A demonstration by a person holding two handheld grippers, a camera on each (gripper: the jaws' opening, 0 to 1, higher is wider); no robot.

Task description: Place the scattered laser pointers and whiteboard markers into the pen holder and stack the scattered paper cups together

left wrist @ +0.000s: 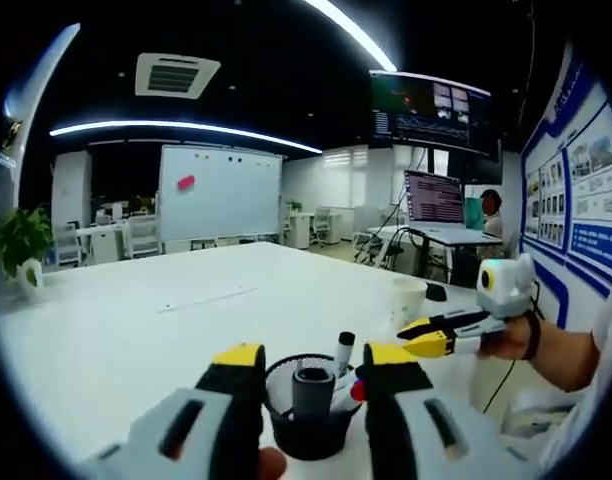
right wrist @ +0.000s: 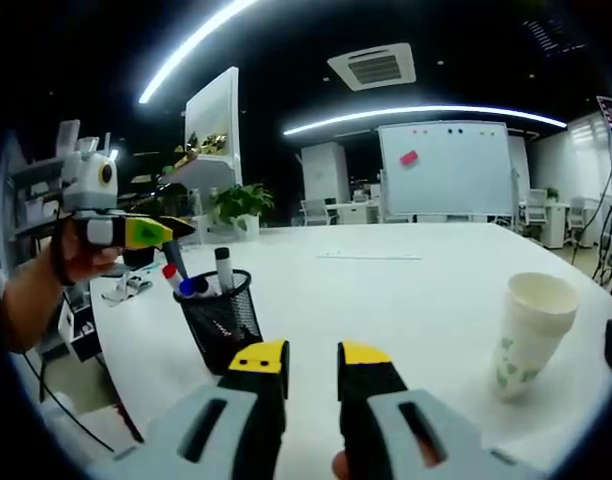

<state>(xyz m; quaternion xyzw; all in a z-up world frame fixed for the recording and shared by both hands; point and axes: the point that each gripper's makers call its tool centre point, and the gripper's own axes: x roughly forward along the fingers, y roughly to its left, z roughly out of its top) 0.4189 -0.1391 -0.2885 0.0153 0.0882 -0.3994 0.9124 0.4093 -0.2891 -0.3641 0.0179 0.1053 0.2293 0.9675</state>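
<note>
Black mesh pen holder (right wrist: 220,322), white cup (right wrist: 527,333) with green print, yellow-tipped tool (right wrist: 313,362) on white table (right wrist: 416,290)

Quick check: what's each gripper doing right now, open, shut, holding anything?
Left gripper: open, empty, jaws either side of the pen holder.
Right gripper: open, empty, above the table.

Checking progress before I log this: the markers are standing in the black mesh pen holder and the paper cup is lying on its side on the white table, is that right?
Not quite. The paper cup is standing upright with its mouth up, not lying on its side; the right gripper view shows it. The rest holds: the markers stand in the black mesh pen holder on the white table.
</note>
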